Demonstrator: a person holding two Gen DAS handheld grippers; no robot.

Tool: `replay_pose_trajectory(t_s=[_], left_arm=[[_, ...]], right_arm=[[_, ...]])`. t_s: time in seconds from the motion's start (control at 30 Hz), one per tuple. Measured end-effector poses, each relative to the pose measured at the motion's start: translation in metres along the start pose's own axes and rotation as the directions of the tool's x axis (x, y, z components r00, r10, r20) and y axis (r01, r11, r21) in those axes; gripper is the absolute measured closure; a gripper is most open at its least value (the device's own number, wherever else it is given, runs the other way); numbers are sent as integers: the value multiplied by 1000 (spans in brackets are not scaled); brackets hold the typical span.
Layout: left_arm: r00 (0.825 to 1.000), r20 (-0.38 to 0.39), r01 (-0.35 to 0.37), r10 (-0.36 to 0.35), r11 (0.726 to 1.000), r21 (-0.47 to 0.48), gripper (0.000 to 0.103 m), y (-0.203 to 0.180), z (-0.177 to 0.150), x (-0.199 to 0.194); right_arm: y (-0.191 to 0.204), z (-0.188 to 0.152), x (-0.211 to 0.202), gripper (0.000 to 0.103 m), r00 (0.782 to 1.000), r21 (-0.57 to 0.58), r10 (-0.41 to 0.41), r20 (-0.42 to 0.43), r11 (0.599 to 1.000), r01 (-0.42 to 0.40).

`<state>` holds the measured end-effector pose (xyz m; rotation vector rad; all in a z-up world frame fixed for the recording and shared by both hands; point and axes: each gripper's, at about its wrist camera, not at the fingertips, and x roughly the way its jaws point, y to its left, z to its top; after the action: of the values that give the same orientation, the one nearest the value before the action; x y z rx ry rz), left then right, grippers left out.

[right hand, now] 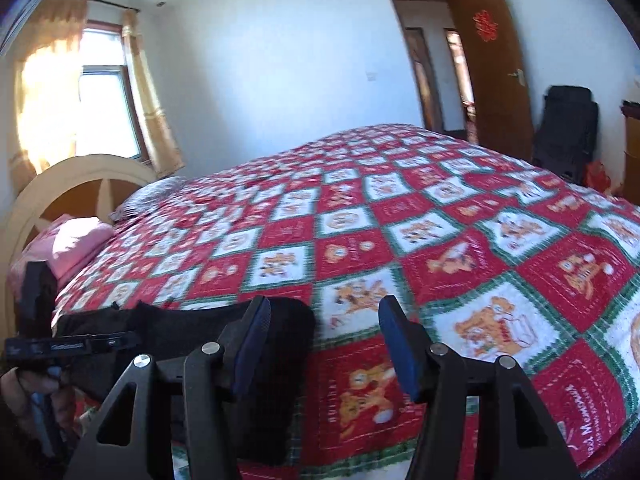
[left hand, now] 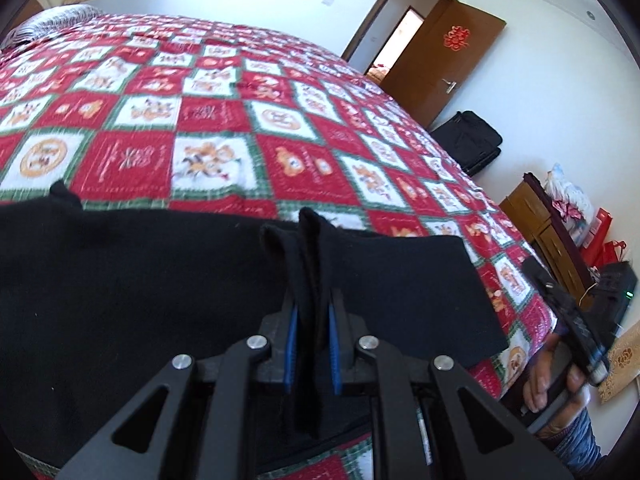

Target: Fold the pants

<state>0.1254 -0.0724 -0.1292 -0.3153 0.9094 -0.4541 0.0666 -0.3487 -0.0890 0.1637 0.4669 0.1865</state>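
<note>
a: we note daylight entering through the window in the right wrist view; the pane and curtain beside it are blown out to white and yellow glare.

b: we confirm. the white walls read bright. the quilt pattern is smeared by motion blur in both views.

a: fisheye distortion bends the door, and dark vignetting occupies the corners. the black pants show no visible detail.
</note>
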Motion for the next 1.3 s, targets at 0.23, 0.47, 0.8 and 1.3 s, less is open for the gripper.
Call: replay_pose_trajectory(t_s=[0.23, 0.47, 0.8, 1.3], left_arm=[[1000, 15, -23, 23, 999, 35, 82, 8, -6, 7], [999, 18, -35, 34, 997, 67, 78, 10, -15, -3], [989, 72, -137, 128, 980, 143, 38, 1, -16, -7], [984, 70, -174, 162, 960, 219, 24, -4, -35, -9]], right_arm=[[56, -28, 10, 44, 937, -181, 234, -261, 941, -286], [89, -61, 34, 44, 869, -350, 42, -493, 905, -242], [56, 8, 73, 43, 927, -34, 164, -337, 982, -186], [42, -34, 27, 43, 853, -25, 183, -488, 974, -224]])
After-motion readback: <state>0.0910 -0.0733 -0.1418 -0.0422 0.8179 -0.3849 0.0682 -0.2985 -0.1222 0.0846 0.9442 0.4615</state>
